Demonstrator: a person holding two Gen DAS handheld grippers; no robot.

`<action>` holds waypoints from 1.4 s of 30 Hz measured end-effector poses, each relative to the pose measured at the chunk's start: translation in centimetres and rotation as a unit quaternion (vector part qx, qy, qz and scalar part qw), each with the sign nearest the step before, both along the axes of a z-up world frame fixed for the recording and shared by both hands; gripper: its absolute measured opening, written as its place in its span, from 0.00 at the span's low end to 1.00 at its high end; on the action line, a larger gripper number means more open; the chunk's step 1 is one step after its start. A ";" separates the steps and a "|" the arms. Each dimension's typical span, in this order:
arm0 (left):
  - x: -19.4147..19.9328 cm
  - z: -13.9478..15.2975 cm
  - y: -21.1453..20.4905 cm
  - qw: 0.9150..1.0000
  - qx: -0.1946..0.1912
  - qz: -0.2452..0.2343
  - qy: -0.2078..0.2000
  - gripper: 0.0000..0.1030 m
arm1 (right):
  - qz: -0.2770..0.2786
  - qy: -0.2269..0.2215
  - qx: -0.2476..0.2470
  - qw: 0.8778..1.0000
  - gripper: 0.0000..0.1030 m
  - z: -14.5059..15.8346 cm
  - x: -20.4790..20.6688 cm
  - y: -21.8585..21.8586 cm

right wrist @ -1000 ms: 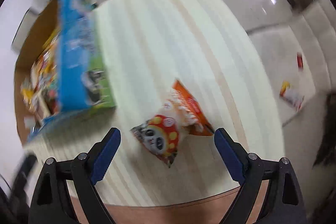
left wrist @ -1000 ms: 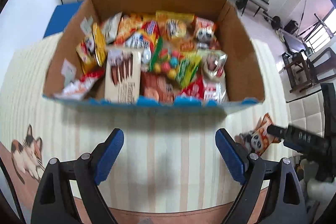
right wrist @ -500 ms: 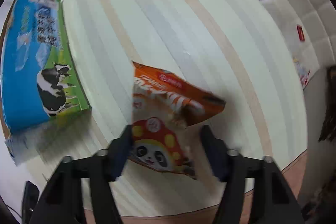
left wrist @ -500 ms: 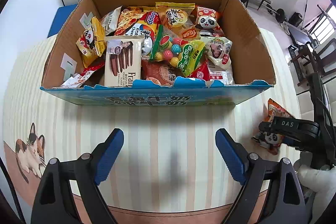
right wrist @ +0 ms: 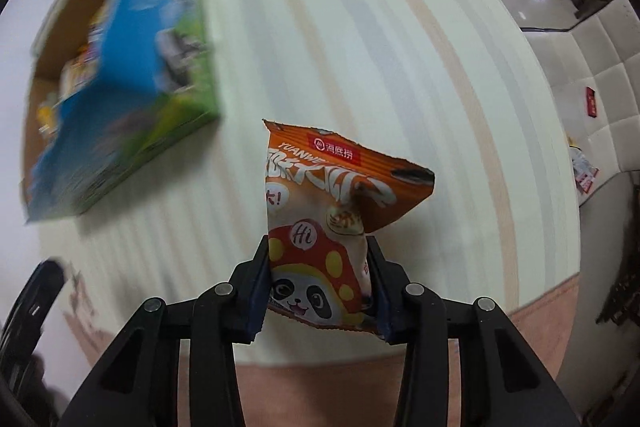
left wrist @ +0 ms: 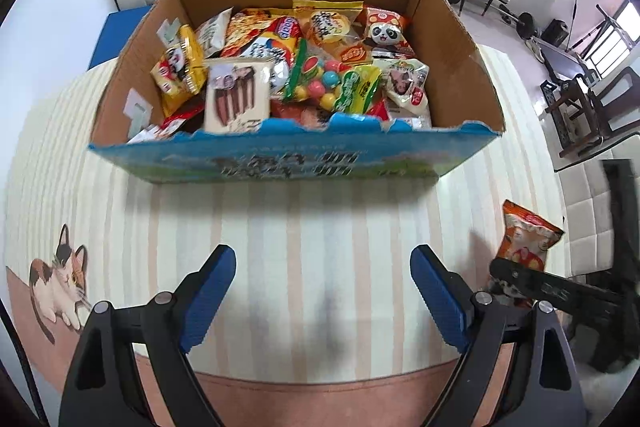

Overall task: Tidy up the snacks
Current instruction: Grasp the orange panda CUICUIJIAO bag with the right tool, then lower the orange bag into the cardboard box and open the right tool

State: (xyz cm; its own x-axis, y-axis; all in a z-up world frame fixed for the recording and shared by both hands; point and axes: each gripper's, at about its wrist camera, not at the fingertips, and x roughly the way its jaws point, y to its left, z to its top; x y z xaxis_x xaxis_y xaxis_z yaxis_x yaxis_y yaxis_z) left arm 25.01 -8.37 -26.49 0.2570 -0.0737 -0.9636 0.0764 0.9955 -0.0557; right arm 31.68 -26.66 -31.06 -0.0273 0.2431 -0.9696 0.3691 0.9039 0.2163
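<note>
The orange panda snack packet (right wrist: pixel 320 227) looks light, air-puffed and crinkly, so it will give under pressure and its contents may crush; the glossy film is probably slippery. The right tool (right wrist: pixel 318 279) has just been closing and now pinches the packet's lower half between its pads, the top corner creased and flopping to one side. A hold across the puffed body, as here, seems safer than one on the thin sealed edge. The packet sits over the striped bench (right wrist: pixel 360 47), near the corner of the cardboard box (left wrist: pixel 452 67) already piled with snacks. The left tool (left wrist: pixel 322 293) hangs wide and empty before the box's blue front wall.
</note>
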 end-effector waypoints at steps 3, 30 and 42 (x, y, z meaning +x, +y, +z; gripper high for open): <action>-1.0 0.8 1.0 1.000 0.005 0.005 -0.003 0.87 | 0.009 -0.031 0.029 0.999 0.44 3.4 -0.8 1.2; 10.7 5.3 9.7 0.996 0.025 0.060 -0.060 0.98 | 0.140 -0.122 0.079 0.979 0.44 10.4 17.5 15.3; 12.7 0.7 12.5 0.996 0.031 0.078 -0.015 0.98 | 0.168 -0.084 0.081 0.979 0.45 5.4 20.6 19.3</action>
